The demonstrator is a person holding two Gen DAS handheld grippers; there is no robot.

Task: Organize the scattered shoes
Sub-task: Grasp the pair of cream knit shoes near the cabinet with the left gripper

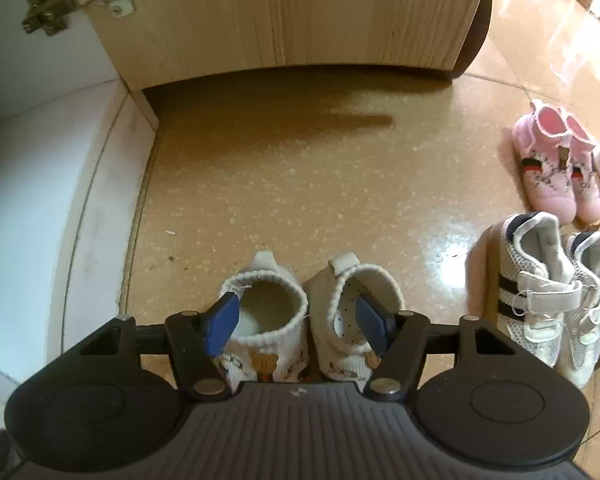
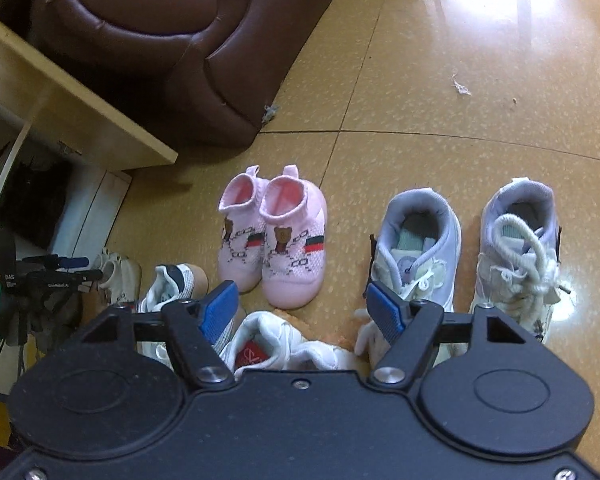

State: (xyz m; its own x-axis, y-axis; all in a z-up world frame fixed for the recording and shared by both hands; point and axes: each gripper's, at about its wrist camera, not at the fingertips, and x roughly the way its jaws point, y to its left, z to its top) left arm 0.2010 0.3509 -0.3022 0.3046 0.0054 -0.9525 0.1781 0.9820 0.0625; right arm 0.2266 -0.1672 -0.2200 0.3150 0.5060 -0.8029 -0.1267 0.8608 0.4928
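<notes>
Both our wrist cams sit low, aimed steeply at floor (image 1: 300, 184); we share pink shoes (image 1: 556, 164) (image 2: 274, 236).

Both grippers, left gripper (image 1: 298, 320) and right gripper (image 2: 302, 312): black housings, round side discs, silver pivot screws, ribbed blue fingertip pads (image 2: 384, 314).

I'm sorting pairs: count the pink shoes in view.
2. The left pink shoe and the right pink shoe stand side by side, touching, on the floor. Others may be hidden.

brown leather sofa (image 2: 148, 40), wooden cabinet door (image 1: 284, 12), hinge (image 1: 72, 0).
</notes>
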